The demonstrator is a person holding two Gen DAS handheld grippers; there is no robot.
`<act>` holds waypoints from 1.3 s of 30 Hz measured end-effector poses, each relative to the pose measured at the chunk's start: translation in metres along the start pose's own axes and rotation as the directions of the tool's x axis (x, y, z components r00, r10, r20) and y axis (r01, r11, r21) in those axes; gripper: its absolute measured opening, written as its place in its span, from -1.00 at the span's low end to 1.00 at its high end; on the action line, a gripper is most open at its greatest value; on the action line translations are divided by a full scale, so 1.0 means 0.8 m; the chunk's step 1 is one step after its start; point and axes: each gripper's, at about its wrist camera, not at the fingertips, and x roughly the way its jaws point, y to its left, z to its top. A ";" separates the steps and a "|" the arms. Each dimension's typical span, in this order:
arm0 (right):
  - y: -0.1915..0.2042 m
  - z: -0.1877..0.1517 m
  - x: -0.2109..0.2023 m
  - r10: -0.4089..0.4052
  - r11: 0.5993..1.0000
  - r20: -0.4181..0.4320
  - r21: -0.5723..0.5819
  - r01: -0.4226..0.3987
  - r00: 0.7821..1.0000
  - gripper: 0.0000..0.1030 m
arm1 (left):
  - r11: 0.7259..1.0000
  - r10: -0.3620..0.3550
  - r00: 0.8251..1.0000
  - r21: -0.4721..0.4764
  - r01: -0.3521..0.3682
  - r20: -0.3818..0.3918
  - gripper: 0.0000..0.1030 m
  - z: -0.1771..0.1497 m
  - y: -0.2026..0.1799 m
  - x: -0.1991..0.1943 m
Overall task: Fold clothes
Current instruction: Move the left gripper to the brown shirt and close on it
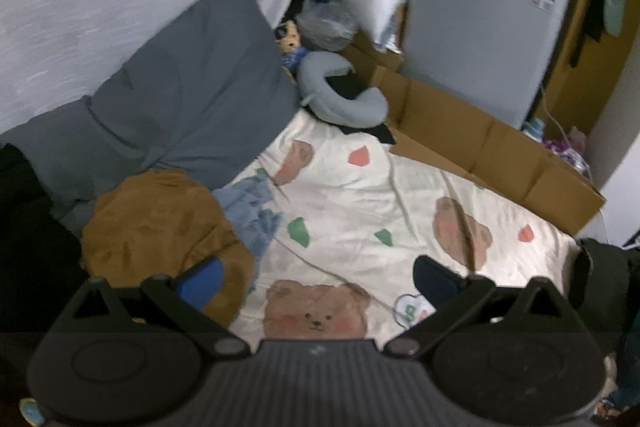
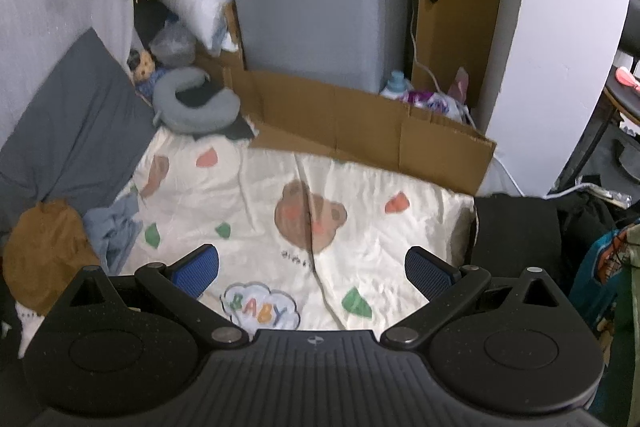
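Bear-print sheet (image 2: 360, 187); brown garment (image 1: 160, 223) crumpled left; both tongs (image 1: 316, 283) (image 2: 312, 273) agape, empty.

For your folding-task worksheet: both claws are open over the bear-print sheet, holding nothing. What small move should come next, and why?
Probably swing the left claw towards the brown garment crumpled at the sheet's left edge. Both claws are empty, the right claw hangs over bare bear-print sheet, and that garment lies nearest the left one.

Brown garment (image 1: 160, 227) and light-blue garment (image 1: 256, 211), both crumpled and unfolded, lie touching at the bed's left edge on the bear-print sheet (image 1: 360, 195).
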 end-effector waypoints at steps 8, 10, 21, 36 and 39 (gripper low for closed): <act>0.000 0.011 0.021 0.007 1.000 0.025 -0.003 -0.007 1.000 0.99 | 0.999 0.007 1.000 -0.036 -0.006 0.009 0.98 0.004 0.042 0.018; -0.001 0.011 0.029 0.021 1.000 0.029 0.006 -0.022 0.999 0.99 | 0.999 0.008 1.000 -0.047 -0.007 0.013 0.96 0.004 0.051 0.025; 0.019 0.018 0.077 0.068 0.994 0.069 -0.091 -0.062 0.995 0.99 | 0.992 0.070 0.995 -0.113 -0.062 0.067 0.88 0.001 0.100 0.058; 0.043 0.034 0.146 0.162 0.981 0.041 -0.119 -0.156 0.986 0.98 | 0.975 0.127 0.990 -0.193 -0.113 0.063 0.85 -0.004 0.147 0.105; 0.048 0.036 0.158 0.168 0.979 0.029 -0.125 -0.164 0.985 0.99 | 0.972 0.132 0.989 -0.202 -0.118 0.061 0.85 -0.007 0.154 0.115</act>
